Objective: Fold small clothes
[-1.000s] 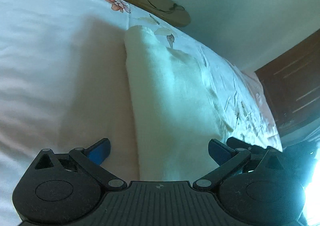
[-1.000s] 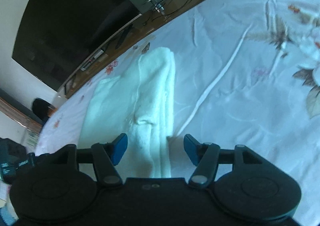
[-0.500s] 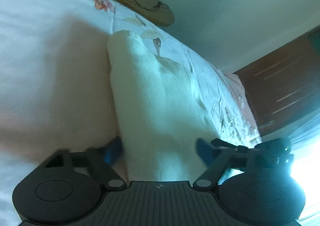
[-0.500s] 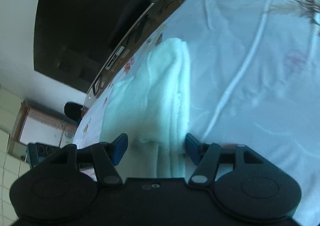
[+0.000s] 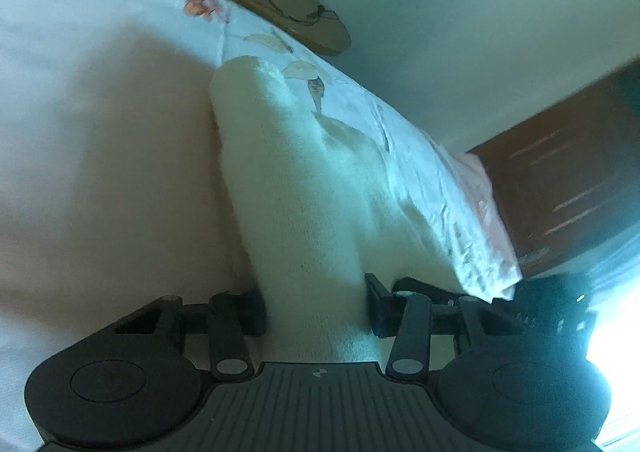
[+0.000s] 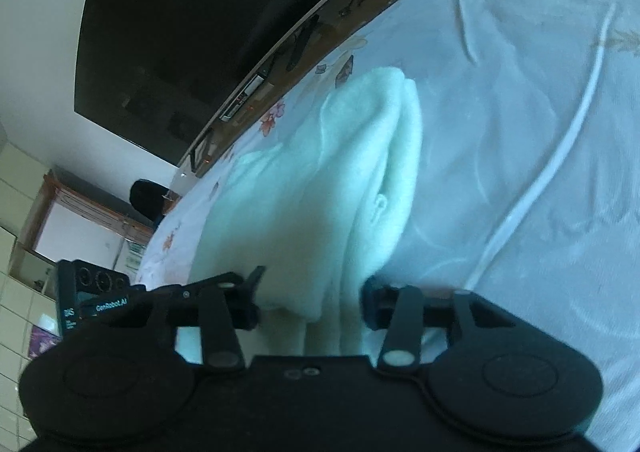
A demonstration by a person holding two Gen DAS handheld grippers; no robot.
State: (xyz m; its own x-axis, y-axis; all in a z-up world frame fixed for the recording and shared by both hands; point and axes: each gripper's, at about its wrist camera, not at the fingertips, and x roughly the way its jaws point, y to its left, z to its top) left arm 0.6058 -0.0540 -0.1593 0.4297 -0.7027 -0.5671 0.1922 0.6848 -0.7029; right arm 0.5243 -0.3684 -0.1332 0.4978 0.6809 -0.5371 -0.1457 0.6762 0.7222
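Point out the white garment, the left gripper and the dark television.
white garment [image 5: 304,204], left wrist view, middle of the folded cloth.
left gripper [image 5: 316,310], left wrist view, midway between its fingertips.
dark television [image 6: 192,36], right wrist view, centre of its screen.

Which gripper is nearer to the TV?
Right. The right gripper grips the cloth on the side toward the TV; the left gripper grips it on the far side.

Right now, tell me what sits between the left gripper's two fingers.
The near end of the white garment fills the left gripper, fingers against both sides, in the left wrist view.
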